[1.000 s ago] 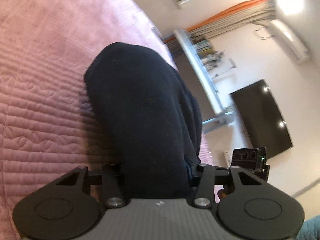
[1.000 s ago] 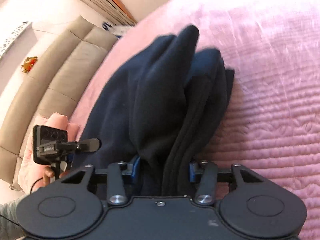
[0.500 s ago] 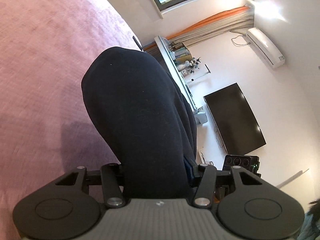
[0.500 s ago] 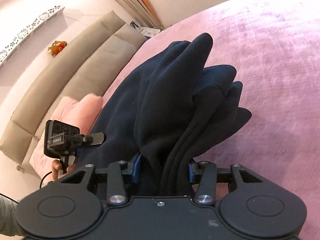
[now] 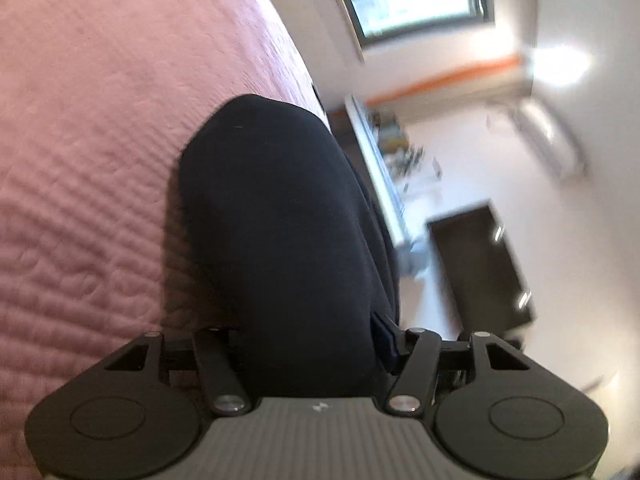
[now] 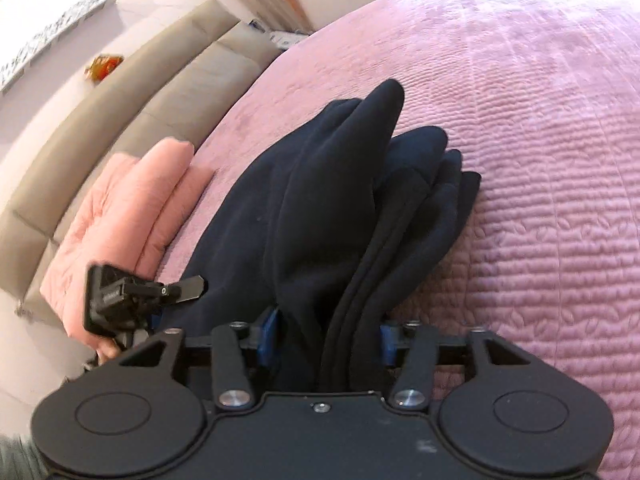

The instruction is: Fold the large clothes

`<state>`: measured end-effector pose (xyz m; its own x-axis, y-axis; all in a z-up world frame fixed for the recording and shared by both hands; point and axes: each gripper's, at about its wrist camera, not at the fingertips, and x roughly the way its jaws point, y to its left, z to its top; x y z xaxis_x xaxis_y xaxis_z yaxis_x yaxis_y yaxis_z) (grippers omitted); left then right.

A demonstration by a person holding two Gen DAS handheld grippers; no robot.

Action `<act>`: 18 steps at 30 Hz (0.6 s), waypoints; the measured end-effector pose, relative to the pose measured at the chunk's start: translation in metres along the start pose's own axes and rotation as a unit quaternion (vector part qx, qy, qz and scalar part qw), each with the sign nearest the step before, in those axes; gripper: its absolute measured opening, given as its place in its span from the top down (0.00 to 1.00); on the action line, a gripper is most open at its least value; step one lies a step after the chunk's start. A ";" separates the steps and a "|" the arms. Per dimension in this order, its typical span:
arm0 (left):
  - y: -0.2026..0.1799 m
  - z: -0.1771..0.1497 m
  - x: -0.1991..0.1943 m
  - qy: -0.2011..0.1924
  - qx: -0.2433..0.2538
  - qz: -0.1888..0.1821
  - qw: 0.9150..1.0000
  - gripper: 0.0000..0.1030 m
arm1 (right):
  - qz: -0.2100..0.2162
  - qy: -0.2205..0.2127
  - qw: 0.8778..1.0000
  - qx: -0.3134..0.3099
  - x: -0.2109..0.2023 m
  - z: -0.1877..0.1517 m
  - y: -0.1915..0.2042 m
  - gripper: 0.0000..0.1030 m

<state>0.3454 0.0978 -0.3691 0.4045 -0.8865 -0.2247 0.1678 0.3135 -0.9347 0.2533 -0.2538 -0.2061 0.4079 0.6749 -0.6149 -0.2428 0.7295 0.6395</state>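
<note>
Pink bedspread (image 6: 540, 140) below, both grippers (image 5: 308, 344) (image 6: 328, 340) clamp the dark garment (image 6: 340, 208); lower evenly, keeping edges aligned.

In the right wrist view the pink folded garment (image 6: 120, 216) near the sofa (image 6: 132, 92) now shows far more than half a second ago. The left gripper (image 6: 144, 292) appears larger there. The dark garment (image 5: 280, 240) sits lower against the pink bedspread (image 5: 100, 140).
</note>
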 end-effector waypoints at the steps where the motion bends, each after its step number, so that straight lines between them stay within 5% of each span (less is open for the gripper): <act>1: 0.004 -0.001 -0.002 -0.009 -0.020 -0.003 1.000 0.42 | -0.011 -0.002 1.000 0.003 -0.002 0.001 0.004 0.30; 6: -0.031 -0.008 -0.024 -0.031 0.011 0.091 0.995 0.40 | -0.111 -0.008 0.993 -0.029 -0.035 -0.005 0.028 0.25; 9: -0.073 -0.014 -0.050 -0.046 0.090 0.171 0.980 0.41 | -0.161 -0.040 0.982 -0.087 -0.056 -0.013 0.055 0.25; 12: -0.122 -0.037 -0.067 -0.085 0.156 0.181 0.967 0.41 | -0.162 -0.089 0.973 -0.137 -0.063 -0.028 0.093 0.24; 18: -0.175 -0.065 -0.031 -0.053 0.241 0.173 0.954 0.49 | -0.164 -0.095 0.961 -0.199 -0.035 -0.053 0.137 0.63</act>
<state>0.2455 0.0482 -0.2168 0.5954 -0.6706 -0.4425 0.3914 0.7231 -0.5692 0.1595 -0.1715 -0.1210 0.6649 0.3964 -0.6331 -0.3759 0.9100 0.1749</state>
